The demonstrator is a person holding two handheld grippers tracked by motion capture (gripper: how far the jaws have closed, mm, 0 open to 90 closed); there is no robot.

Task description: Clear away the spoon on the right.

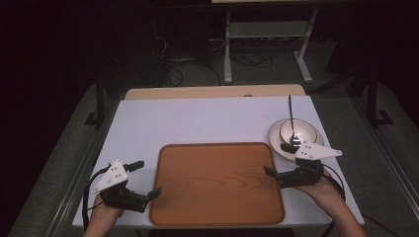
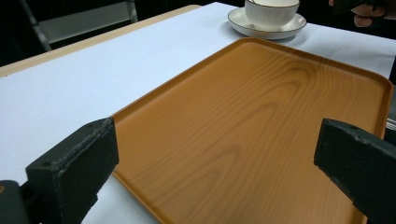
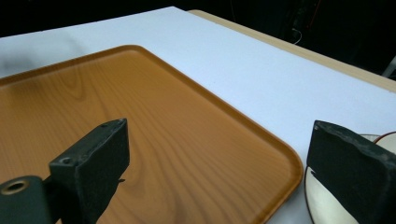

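left gripper (image 1: 146,178): low, held by left hand (image 1: 106,212), jaws wide apart
right gripper (image 1: 276,160): jaws wide apart, right hand (image 1: 323,186) behind

Tray (image 1: 217,182) mid-table (image 1: 197,118); right of it, saucer (image 1: 275,143) under bowl (image 1: 301,129), seemingly a spoon (image 1: 291,118) inside.

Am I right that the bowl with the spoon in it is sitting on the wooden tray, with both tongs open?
Not quite. The bowl with the spoon sits on a saucer on the white table, beside the tray, as the high view shows. Both tongs, left and right, are indeed open.
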